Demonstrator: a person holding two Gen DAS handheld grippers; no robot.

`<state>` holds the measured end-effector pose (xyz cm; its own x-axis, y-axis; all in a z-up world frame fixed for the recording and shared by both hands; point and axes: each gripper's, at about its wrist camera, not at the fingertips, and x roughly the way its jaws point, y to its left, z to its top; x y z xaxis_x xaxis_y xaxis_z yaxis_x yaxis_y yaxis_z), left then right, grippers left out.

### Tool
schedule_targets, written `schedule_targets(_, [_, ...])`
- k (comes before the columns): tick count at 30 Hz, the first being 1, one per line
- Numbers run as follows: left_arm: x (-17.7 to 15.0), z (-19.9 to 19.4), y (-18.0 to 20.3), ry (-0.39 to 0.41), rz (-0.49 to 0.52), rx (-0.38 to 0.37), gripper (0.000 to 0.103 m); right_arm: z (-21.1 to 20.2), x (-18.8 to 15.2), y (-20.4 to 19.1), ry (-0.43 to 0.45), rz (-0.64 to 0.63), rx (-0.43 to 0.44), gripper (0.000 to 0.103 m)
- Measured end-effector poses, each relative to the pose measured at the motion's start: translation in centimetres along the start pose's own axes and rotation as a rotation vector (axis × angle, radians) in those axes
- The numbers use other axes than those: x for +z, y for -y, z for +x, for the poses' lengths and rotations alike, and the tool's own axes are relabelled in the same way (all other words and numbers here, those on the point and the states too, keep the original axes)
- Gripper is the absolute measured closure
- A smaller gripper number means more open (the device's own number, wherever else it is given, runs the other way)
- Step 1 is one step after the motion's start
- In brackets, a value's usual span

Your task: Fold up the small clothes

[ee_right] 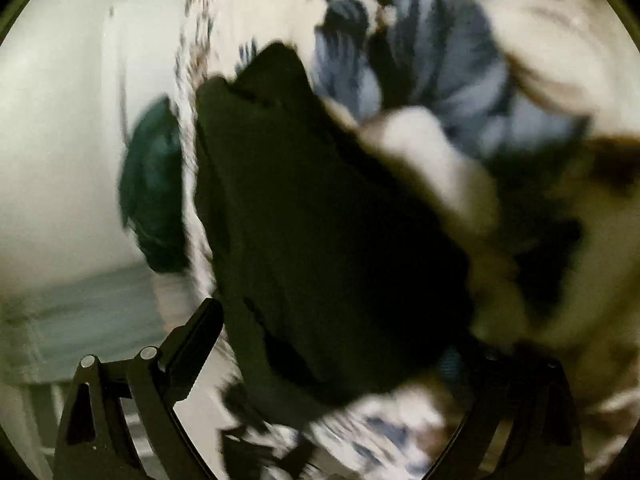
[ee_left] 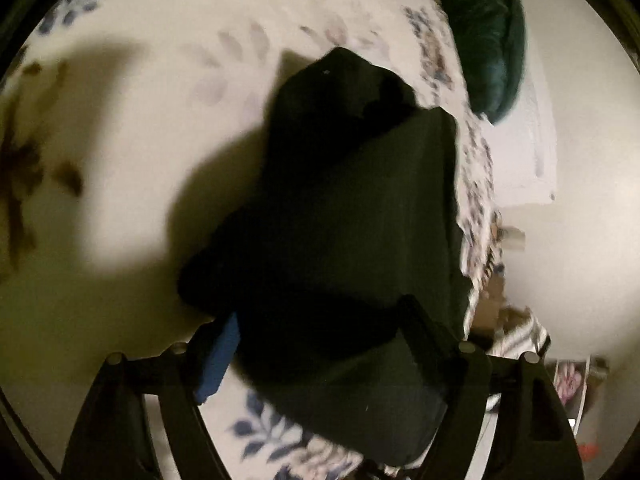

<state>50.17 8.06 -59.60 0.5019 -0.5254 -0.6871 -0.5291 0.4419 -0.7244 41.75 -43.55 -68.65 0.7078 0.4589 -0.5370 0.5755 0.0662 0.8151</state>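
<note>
Cream bedspread cloth printed with blue and brown leaf sprigs (ee_left: 168, 128) was seen spread under everything in both wrist views, with a plain pale wall (ee_left: 580, 240) beyond its edge. Both pictures were blurred, so fine detail could not be made out

A dark, near-black small garment of soft cloth (ee_left: 344, 208) was seen lying on the bedspread, already doubled over into a rough thick bundle with one flap lapped across another. In the left wrist view it filled the middle of the picture and reached down between the fingers of the left gripper (ee_left: 320, 344). Those fingers were held wide apart; a blue pad (ee_left: 218, 364) showed on the inner face of one finger, just beside the cloth's edge, and no squeeze on the cloth could be made out. The near end of the garment lay between the two fingers and partly hid the other one

In the right wrist view the same garment (ee_right: 320, 232) was seen running slantwise from the upper middle down toward the right gripper (ee_right: 332, 356). Its fingers were spread about as wide as they went, one black finger (ee_right: 196, 344) clear of the cloth on the wall side, the other lost in shadow; the cloth lay between them, not pinched

A dark teal cushion (ee_left: 488, 40) was seen lying near the bedspread's far edge, well apart from the garment
</note>
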Motion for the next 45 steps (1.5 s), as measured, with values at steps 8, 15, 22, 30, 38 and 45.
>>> schedule_targets(8, [-1.3,-0.9,2.0,0.139,0.054,0.069,0.071,0.1,-1.0,0.2,0.087,0.055,-0.061,0.07])
schedule_targets(15, [-3.0,-4.9,3.6,0.164,0.196,0.06,0.076,-2.4,-3.3,-2.0,0.062,-0.006,-0.09,0.076])
schedule_targets(22, [-5.8,-9.9,-0.4,0.072,0.202,0.118,0.076,-8.7,-8.7,0.5,-0.028,-0.064,-0.197,0.076])
schedule_targets(30, [-6.7,-11.6,-4.4,-0.073,0.195,0.211,0.051,-11.1,-10.5,5.1,-0.2,-0.077,-0.411,0.043])
schedule_targets(38, [-6.9,-13.6,4.3,-0.107,0.492,0.202,0.036,-14.4,-10.4,-3.7,-0.185,-0.446,-0.608,0.03])
schedule_targets(45, [-2.8,-4.3,11.1,-0.129,0.71,0.254,0.033,-12.4,-4.5,-11.2,-0.057,-0.527,-0.517,0.029])
